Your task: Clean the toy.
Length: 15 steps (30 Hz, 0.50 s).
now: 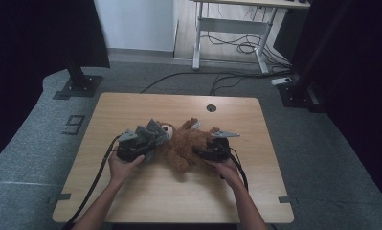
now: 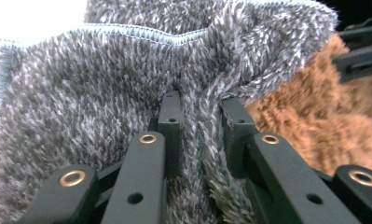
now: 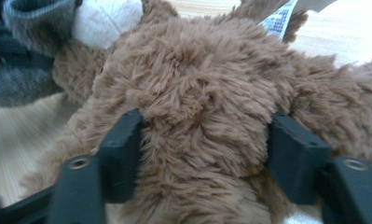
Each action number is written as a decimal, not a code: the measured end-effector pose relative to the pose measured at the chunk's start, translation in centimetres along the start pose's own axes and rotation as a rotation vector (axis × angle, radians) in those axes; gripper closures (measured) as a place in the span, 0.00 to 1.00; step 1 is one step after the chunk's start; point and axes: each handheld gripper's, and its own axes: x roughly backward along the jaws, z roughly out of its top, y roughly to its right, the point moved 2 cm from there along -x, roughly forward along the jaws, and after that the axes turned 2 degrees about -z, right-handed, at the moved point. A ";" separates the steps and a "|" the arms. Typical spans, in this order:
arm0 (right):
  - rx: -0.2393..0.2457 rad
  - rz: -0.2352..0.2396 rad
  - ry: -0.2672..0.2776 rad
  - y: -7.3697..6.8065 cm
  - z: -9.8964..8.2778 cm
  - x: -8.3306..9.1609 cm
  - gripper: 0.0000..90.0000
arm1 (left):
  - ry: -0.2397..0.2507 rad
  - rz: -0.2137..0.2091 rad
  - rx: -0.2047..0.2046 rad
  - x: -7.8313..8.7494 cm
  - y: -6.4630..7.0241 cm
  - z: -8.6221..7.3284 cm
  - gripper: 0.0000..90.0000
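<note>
A brown plush bear [image 1: 186, 143] lies on its back in the middle of the wooden table [image 1: 179, 191], head to the left. A fuzzy grey cloth [image 1: 150, 130] with a light blue stitched edge sits at its head. My left gripper [image 1: 150, 143] is shut on a fold of that grey cloth [image 2: 104, 79], the fold pinched between its pads at the left gripper [image 2: 200, 112]; brown bear fur [image 2: 314, 121] shows to the right. My right gripper [image 1: 196, 151] reaches in from the right. Its jaws stand on both sides of the bear's body [image 3: 202, 84] and press into the fur at the right gripper [image 3: 204, 135].
The bear's white muzzle [image 3: 106, 21] and a fabric tag [image 3: 279, 18] show beyond the right jaws. A round cable hole [image 1: 211, 108] sits near the table's far edge. Black stand bases [image 1: 78, 86] [image 1: 294, 91], floor cables and a desk frame [image 1: 227, 38] lie behind the table.
</note>
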 end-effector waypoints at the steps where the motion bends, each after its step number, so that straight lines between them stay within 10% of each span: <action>1: 0.023 -0.002 0.005 -0.1 -0.3 0.1 0.51 | 0.007 -0.004 -0.002 0.2 0.2 0.1 0.82; 9: 0.178 -0.004 0.076 -1.9 -2.7 1.0 0.70 | 0.072 -0.088 -0.084 0.1 5.0 3.9 0.82; 15: 0.200 0.047 0.116 -2.0 -4.3 2.1 0.76 | 0.047 -0.164 -0.129 -2.7 8.9 5.4 0.82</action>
